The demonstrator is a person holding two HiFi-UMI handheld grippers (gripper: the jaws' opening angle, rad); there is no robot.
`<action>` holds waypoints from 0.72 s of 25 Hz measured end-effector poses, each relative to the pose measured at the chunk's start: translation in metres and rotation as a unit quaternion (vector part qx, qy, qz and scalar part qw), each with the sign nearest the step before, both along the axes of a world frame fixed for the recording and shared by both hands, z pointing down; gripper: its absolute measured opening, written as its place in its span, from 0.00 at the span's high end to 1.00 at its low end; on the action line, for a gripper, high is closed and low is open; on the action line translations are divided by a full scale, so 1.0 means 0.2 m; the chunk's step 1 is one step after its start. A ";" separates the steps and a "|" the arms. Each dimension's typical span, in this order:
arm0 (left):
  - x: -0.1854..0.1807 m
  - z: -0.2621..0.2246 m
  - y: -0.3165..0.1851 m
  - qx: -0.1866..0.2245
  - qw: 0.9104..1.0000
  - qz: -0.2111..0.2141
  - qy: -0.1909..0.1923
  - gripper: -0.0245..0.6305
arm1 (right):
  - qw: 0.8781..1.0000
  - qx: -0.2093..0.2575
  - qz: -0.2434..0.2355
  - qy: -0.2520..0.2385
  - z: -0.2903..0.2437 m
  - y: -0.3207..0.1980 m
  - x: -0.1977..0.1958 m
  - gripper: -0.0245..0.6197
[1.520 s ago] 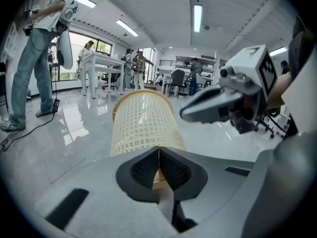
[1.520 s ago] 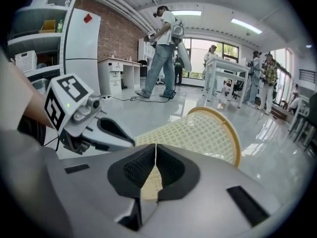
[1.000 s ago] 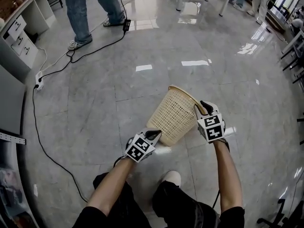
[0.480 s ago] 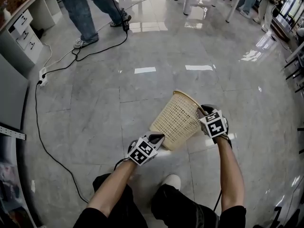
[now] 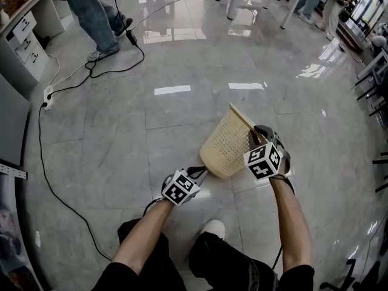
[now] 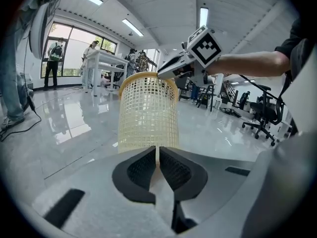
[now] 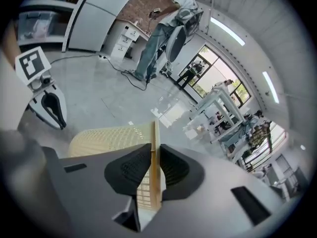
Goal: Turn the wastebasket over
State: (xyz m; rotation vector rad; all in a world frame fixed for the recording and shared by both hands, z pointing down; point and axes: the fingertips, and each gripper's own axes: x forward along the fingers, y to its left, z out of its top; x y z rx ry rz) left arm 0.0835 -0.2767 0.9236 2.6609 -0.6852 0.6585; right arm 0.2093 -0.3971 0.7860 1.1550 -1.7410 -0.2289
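Over the grey floor (image 5: 121,138), the cream mesh wastebasket (image 5: 227,144) tilts, rim uppermost.

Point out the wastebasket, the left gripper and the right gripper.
wastebasket (image 5: 225,143): head view, mesh side wall.
left gripper (image 5: 202,173): head view, jaw tips, shut on the wastebasket's base edge.
right gripper (image 5: 255,133): head view, jaw tips, just been closing on the wastebasket's rim.

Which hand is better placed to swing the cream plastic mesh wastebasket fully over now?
Probably right. The right tool, whose jaws have just been closing, clamps the raised rim of the cream plastic mesh wastebasket, so it can swing that rim over. The left tool only pinches the base edge, a pivot.
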 end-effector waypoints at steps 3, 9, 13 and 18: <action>-0.03 -0.05 -0.04 0.011 1.000 -0.020 0.016 0.94 | 1.000 0.006 -0.010 0.007 -0.03 0.06 -0.07 0.87; -0.09 -0.23 -0.09 0.024 0.996 -0.055 0.069 0.81 | 0.997 -0.024 -0.069 -0.041 -0.01 0.29 -0.39 0.86; -0.17 -0.35 -0.10 0.038 0.991 -0.077 0.102 0.77 | 0.990 -0.068 -0.098 -0.081 0.03 0.43 -0.57 0.87; -0.25 -0.41 -0.11 0.037 0.989 -0.089 0.116 0.77 | 0.981 -0.112 -0.134 -0.084 0.09 0.58 -0.72 0.87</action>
